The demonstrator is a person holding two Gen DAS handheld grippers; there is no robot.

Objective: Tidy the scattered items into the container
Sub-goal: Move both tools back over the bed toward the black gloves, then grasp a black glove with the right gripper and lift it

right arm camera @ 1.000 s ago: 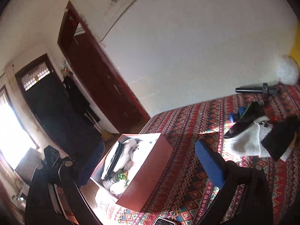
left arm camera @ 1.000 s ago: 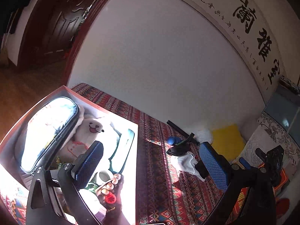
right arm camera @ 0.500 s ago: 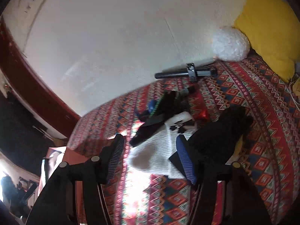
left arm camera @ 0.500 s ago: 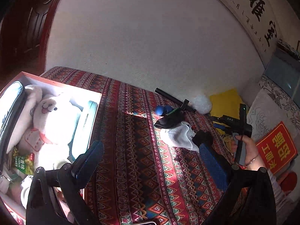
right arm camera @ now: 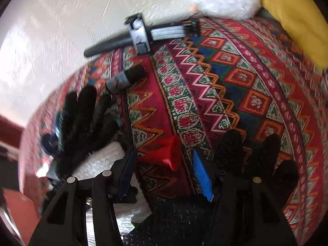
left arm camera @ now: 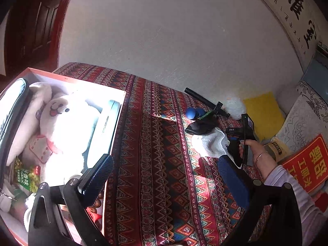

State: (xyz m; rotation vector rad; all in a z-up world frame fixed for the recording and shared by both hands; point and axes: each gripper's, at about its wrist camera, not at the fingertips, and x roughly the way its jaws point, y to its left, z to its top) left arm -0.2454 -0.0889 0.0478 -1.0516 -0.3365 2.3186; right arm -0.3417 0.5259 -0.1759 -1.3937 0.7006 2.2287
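The scattered items lie in a loose pile on the patterned bedspread [right arm camera: 235, 78] near the white wall: a small red cone [right arm camera: 166, 153], a black glove [right arm camera: 82, 127], a white knitted cloth [left arm camera: 211, 143], a blue ball [left arm camera: 190, 113], a short dark cylinder [right arm camera: 126, 79] and a black rod with a clamp [right arm camera: 139, 34]; the cone lies on the bedspread directly between the two fingers of the right claw [right arm camera: 164, 176], which stands wide open around it, its blue pads [right arm camera: 202, 176] apart from the cone on both sides, gripping nothing; the glove rests partly on the white cloth just left of that claw; a second black glove [right arm camera: 256, 153] lies beside its right finger; the view here is blurred, so finer contact cannot be told.

The container, an orange-walled box [left arm camera: 114, 143], sits at the left end of the bed, well apart from the pile; it holds a white plush bear [left arm camera: 59, 123], a dark zip case [left arm camera: 12, 106] and a green snack packet [left arm camera: 26, 176].

The left claw [left arm camera: 164, 176] hangs wide open and empty, one finger over the box's near corner, the other over the bedspread; past it the person's right hand [left arm camera: 252, 149] grips the other tool's handle; a yellow cushion [left arm camera: 264, 112] and a white fluffy ball [left arm camera: 233, 106] lie against the wall.
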